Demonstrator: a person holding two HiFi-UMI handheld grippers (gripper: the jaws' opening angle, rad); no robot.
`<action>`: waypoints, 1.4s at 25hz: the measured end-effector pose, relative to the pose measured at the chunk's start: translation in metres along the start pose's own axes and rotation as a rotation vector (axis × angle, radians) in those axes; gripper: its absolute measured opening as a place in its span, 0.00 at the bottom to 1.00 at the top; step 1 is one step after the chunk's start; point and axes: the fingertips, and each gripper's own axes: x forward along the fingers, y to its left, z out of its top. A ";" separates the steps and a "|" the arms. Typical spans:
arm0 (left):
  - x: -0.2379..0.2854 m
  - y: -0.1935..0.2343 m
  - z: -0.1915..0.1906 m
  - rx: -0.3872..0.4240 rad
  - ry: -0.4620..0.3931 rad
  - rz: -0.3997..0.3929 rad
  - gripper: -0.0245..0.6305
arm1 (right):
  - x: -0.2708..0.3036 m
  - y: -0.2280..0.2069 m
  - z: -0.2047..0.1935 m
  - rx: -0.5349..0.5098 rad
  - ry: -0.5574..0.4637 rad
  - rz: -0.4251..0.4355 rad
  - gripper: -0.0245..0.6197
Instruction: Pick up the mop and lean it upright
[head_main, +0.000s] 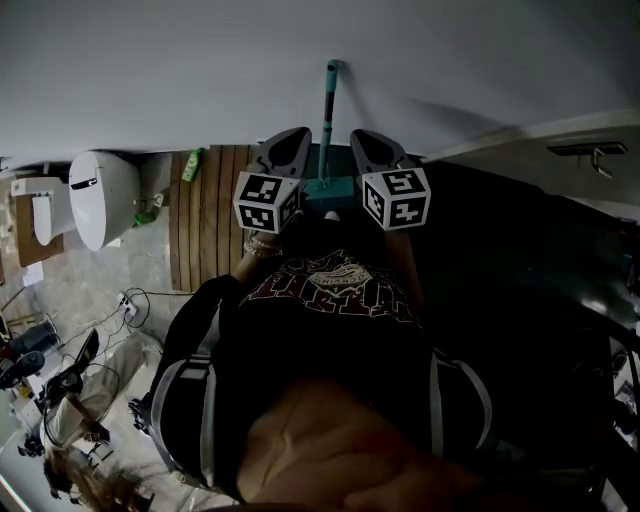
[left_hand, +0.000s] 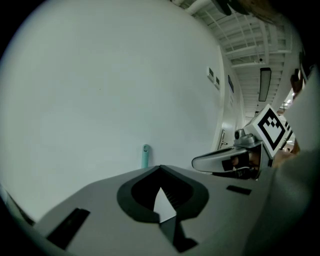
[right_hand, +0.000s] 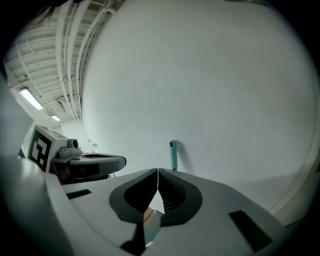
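Observation:
The mop stands upright against the white wall, its teal handle (head_main: 329, 110) rising from a teal base (head_main: 337, 187) between my two grippers. The handle's top shows beyond the jaws in the left gripper view (left_hand: 145, 156) and in the right gripper view (right_hand: 173, 155). My left gripper (head_main: 297, 134) is just left of the handle, shut, with nothing between its jaws (left_hand: 160, 167). My right gripper (head_main: 362, 136) is just right of it, also shut and empty (right_hand: 158, 170). Neither gripper touches the mop. Each gripper view shows the other gripper alongside.
A white toilet (head_main: 100, 195) stands at the left, with a green bottle (head_main: 192, 165) beside it and a wooden slat mat (head_main: 205, 220) under my left gripper. Cables and gear (head_main: 60, 370) lie on the tiled floor at lower left. A dark surface (head_main: 540, 270) fills the right.

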 end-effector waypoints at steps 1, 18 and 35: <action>-0.003 -0.001 0.000 -0.008 -0.002 -0.001 0.11 | -0.001 0.001 0.000 0.004 -0.004 0.002 0.07; -0.030 -0.023 -0.001 -0.038 -0.025 -0.041 0.11 | -0.029 0.012 -0.001 -0.003 -0.030 -0.027 0.07; -0.040 -0.029 0.001 -0.042 -0.027 -0.069 0.11 | -0.032 0.025 -0.001 -0.012 -0.030 -0.012 0.07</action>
